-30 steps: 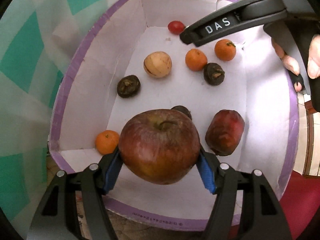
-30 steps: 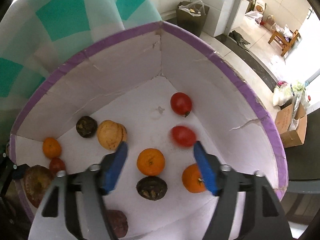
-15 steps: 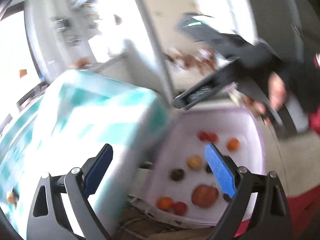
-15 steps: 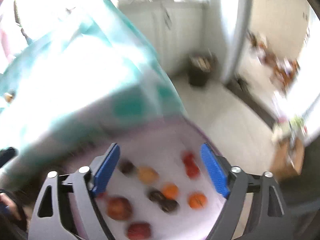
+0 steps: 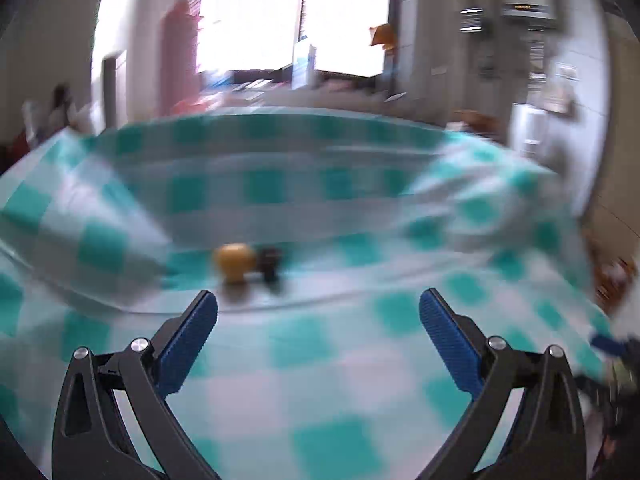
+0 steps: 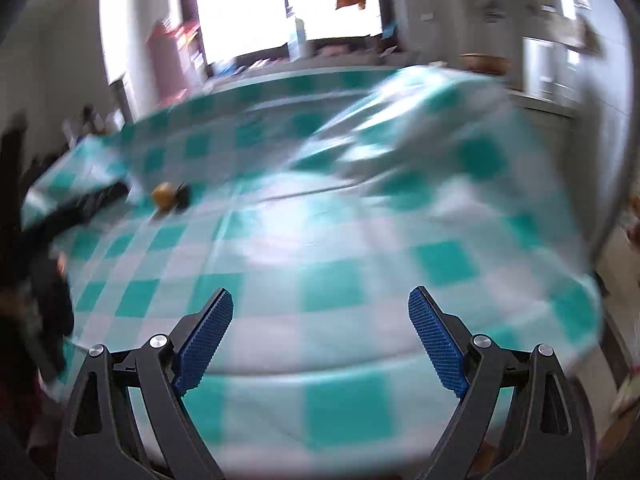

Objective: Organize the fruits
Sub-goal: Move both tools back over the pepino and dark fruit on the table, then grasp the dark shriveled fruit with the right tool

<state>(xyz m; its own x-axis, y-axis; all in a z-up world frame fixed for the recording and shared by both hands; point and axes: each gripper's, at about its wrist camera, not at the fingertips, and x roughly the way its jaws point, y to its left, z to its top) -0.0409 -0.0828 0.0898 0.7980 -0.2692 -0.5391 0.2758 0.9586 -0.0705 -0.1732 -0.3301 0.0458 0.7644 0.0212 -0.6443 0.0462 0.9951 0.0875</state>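
The left gripper [image 5: 318, 310] has just been opening, its jaws now spread wide over the teal checked tablecloth [image 5: 320, 360] with nothing between them. Just above its left pad, left of centre in the frame, a yellow fruit [image 5: 235, 261] touches a dark fruit [image 5: 270, 263], both blurred. The right gripper [image 6: 320, 306] gapes as wide, empty; the same pair sits at its frame's upper left.

Probably a home: checked tablecloth [image 5: 320, 360], bright window [image 5: 248, 16].
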